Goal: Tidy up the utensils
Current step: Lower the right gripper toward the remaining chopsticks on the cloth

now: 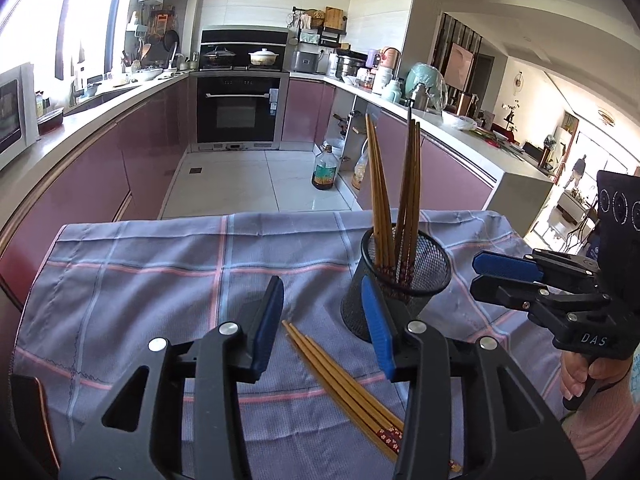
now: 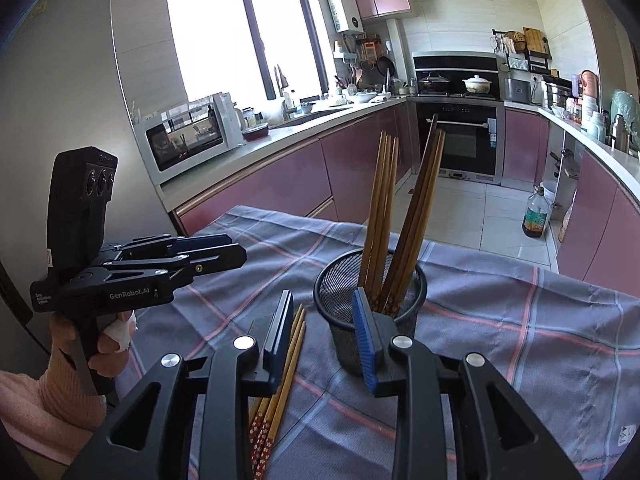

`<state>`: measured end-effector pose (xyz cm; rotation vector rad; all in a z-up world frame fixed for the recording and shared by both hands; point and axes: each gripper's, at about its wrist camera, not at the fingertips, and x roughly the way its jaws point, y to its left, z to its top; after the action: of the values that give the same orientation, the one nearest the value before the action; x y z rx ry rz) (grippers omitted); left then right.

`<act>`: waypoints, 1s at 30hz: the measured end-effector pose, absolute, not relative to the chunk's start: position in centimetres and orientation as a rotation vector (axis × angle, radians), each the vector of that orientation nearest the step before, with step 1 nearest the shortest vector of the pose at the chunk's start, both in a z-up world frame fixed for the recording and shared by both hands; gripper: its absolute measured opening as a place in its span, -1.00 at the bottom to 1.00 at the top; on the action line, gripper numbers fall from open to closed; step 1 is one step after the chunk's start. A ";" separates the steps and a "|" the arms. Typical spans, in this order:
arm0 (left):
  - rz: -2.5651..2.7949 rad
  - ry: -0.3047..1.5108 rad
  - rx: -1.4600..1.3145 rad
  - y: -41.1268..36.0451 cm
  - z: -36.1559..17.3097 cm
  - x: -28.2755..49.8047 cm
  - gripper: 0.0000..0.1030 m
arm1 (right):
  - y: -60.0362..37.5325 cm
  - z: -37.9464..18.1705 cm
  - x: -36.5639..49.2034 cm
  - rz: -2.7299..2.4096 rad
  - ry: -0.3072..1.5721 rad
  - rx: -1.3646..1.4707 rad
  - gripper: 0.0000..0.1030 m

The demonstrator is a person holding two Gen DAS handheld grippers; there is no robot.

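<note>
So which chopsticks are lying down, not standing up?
The loose chopsticks flat on the checked cloth, beside the black mesh cup. The other chopsticks stand upright inside that cup, leaning against its rim.

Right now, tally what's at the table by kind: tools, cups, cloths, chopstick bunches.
Tools: 2, left tool and right tool
Mesh cup: 1
Checked cloth: 1
Chopstick bunches: 3, two standing bunches in the cup, one loose bunch on the cloth
Total: 7
</note>
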<state>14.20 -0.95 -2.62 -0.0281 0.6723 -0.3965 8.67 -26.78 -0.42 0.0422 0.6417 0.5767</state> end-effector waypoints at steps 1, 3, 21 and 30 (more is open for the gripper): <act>-0.394 0.683 -0.027 -0.8 -3.1 13.9 -0.21 | -26.5 -1.0 8.5 0.582 0.658 0.037 -0.45; -0.395 0.713 -0.024 -0.6 -4.3 13.5 -0.21 | -26.0 -2.3 8.3 0.594 0.697 0.029 -0.45; -0.397 0.903 0.013 -1.7 -11.7 13.0 -0.21 | -23.1 -8.5 8.2 0.622 0.879 0.028 -0.45; -0.380 0.944 0.054 -3.0 -13.2 13.7 -0.23 | -22.9 -9.1 8.4 0.612 0.890 0.027 -0.45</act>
<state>13.72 -3.04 -13.20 0.0543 0.9444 -0.3798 8.36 -22.93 -9.06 0.0272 0.8899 0.6116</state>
